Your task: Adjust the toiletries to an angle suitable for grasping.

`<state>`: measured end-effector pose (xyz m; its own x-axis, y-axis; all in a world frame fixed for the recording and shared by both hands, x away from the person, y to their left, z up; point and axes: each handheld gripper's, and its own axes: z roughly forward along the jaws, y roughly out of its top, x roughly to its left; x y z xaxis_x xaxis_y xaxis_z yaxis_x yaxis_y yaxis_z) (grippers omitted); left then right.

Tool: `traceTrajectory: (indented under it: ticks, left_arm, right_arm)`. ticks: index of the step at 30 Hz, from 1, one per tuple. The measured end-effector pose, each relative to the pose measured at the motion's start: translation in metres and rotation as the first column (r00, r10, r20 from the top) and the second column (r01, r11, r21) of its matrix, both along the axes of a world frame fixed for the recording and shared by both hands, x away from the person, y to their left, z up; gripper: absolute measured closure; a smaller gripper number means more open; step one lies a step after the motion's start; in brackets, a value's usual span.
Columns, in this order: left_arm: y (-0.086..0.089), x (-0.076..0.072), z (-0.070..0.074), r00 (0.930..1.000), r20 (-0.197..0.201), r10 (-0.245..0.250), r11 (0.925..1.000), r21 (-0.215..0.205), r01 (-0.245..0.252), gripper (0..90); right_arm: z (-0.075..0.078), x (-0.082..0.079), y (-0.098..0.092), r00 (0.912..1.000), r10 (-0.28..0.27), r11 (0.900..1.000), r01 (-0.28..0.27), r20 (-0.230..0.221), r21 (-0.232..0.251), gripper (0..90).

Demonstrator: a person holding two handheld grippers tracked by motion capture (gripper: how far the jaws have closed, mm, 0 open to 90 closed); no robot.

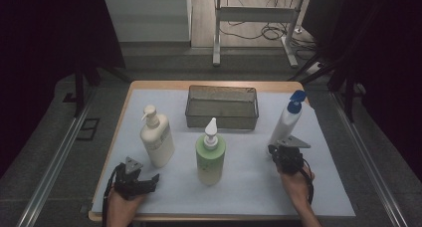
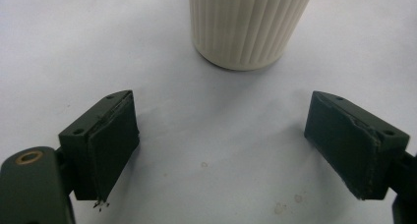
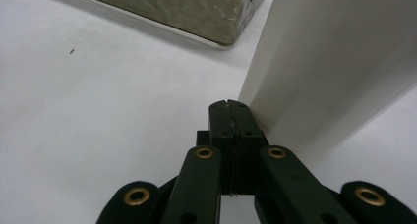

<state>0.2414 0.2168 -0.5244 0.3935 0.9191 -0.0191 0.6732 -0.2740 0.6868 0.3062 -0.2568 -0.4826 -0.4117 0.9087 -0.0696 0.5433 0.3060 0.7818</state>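
Note:
My left gripper (image 1: 141,176) rests near the table's front left corner, jaws spread wide with nothing between them (image 2: 221,116). Just ahead of it stands a cream pump bottle (image 1: 156,137), whose ribbed base (image 2: 248,27) is a short way beyond the open pads. My right gripper (image 1: 273,150) is shut and holds nothing. Its closed tips (image 3: 229,107) sit on the sheet right beside the foot of a white bottle with a blue cap (image 1: 287,118), whose wall (image 3: 334,62) rises at their right. A green pump bottle (image 1: 210,156) stands upright at the middle.
A metal mesh basket (image 1: 222,118) stands at the back centre, and its corner (image 3: 172,8) lies ahead of the right gripper. A white sheet (image 1: 249,187) covers the wooden table. Black curtains and metal rails flank both sides.

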Motion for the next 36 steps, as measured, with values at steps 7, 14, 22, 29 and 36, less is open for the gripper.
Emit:
traceTrajectory:
  ticks: [7,14,22,29,36]
  left_arm:
    - [0.000,0.000,0.000,1.0000,0.000,0.000,1.0000,0.000,0.000,12.7]
    - [0.000,0.000,0.000,1.0000,0.000,0.000,1.0000,0.000,0.000,12.7]
    - [0.000,0.000,0.000,1.0000,-0.001,0.000,1.0000,0.000,0.000,12.7]
    - [0.000,0.000,0.000,1.0000,-0.001,0.000,1.0000,0.000,0.000,12.6]
    - [0.000,0.000,0.000,1.0000,-0.001,-0.001,1.0000,0.001,0.001,12.6]
  right_arm:
    - [0.000,-0.004,-0.008,1.0000,-0.008,1.000,0.008,-0.002,-0.002,89.6]
    - [0.000,-0.007,-0.022,0.9998,-0.022,1.000,0.022,0.000,-0.002,89.5]
    - [0.000,-0.010,-0.037,0.9995,-0.033,0.999,0.033,-0.001,0.005,89.5]
    - [-0.001,-0.011,-0.050,0.9983,-0.057,0.998,0.057,-0.008,0.003,89.4]
    - [-0.003,-0.009,-0.064,0.9957,-0.092,0.996,0.092,-0.015,0.003,88.2]
